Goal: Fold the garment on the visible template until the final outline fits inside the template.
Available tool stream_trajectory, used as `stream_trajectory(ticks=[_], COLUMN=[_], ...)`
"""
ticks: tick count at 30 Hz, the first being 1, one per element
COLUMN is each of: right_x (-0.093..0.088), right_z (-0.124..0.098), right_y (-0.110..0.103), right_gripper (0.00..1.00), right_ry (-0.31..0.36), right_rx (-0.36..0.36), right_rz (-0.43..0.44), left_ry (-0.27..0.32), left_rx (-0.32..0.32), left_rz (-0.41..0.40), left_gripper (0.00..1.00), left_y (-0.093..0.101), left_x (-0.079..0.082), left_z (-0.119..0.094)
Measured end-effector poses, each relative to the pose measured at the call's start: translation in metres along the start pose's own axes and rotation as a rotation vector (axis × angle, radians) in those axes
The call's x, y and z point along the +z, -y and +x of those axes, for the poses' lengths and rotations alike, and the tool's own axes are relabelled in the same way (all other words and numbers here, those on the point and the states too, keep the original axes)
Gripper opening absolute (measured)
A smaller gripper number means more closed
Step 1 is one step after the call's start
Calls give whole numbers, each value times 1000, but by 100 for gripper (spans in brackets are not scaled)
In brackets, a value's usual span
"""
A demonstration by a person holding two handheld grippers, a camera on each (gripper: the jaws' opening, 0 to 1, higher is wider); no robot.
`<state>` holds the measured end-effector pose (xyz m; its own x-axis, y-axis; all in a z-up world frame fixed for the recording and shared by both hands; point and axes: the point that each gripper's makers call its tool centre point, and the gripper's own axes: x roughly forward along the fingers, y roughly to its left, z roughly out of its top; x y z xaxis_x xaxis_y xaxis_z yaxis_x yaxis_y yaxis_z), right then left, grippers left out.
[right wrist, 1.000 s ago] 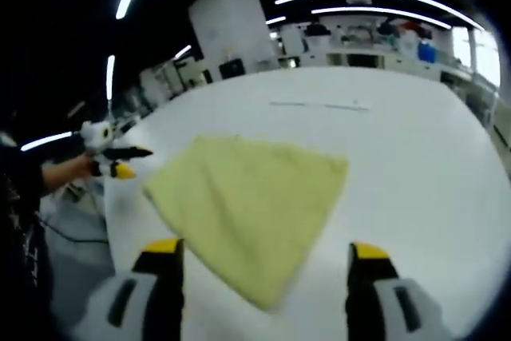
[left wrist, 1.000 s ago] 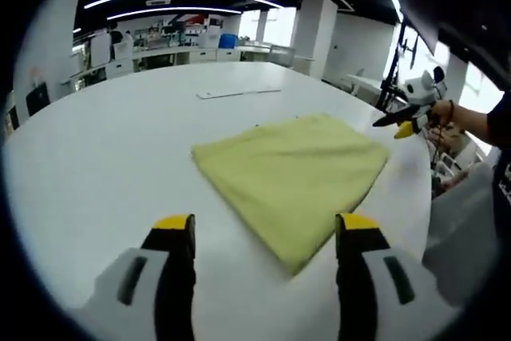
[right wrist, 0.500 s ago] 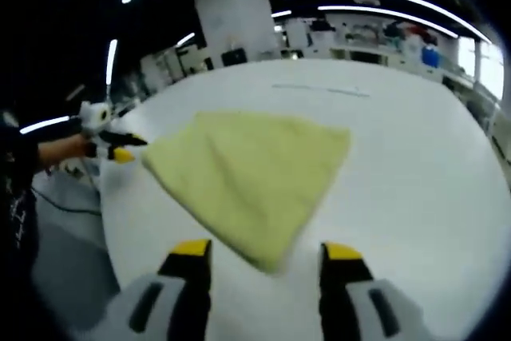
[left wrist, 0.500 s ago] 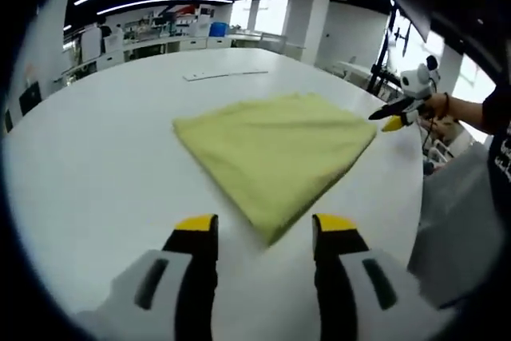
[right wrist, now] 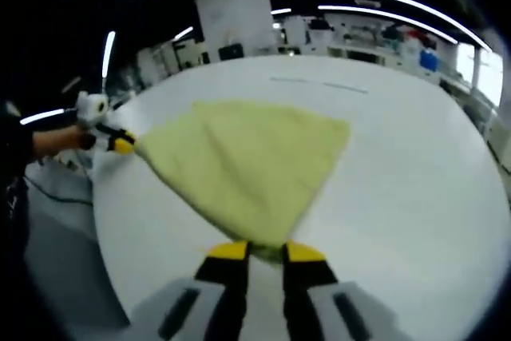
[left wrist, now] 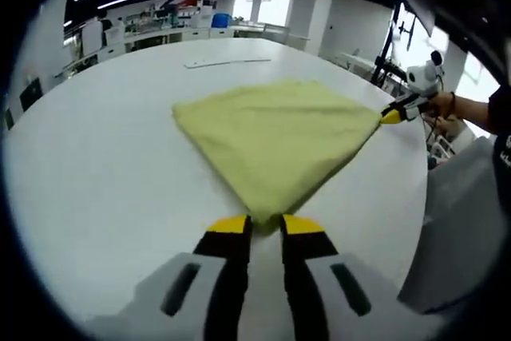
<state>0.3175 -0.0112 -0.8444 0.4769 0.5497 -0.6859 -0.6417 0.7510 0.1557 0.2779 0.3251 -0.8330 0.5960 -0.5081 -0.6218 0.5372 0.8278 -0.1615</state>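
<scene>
On white table [left wrist: 88, 157], yellow garment [left wrist: 271, 133] lies flat; soft, light, limp. Left gripper [left wrist: 263, 225] pinches 6 o'clock corner; right gripper [right wrist: 266, 251] pinches opposite corner. Lift by corners.

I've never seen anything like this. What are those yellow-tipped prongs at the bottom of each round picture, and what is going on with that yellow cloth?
There is no robot here. A person holds a pair of tongs in each hand, and a small wide-angle camera rides on each pair, which gives the round pictures. The left gripper view looks along the left tongs; the right gripper view looks along the right tongs. A folded yellow cloth lies on a large white table. Each pair of tongs is pinched shut on a corner of the cloth, and each view also shows the other tongs, at the cloth's side corner. A thin pale strip lies farther back.
</scene>
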Motion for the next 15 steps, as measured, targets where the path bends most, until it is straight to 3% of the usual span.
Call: stream_trajectory(ticks=[7, 15], right_x=[-2, 2], right_z=[-1, -8], right_y=[3, 4], right_gripper=[0, 0], right_ry=[4, -14], right_rx=[-4, 9], right_rz=[-5, -81], left_ry=[-20, -21], left_rx=[12, 5], left_rz=[13, 14], left_gripper=[4, 0], left_y=[1, 1], left_x=[-2, 1], left_z=[3, 1])
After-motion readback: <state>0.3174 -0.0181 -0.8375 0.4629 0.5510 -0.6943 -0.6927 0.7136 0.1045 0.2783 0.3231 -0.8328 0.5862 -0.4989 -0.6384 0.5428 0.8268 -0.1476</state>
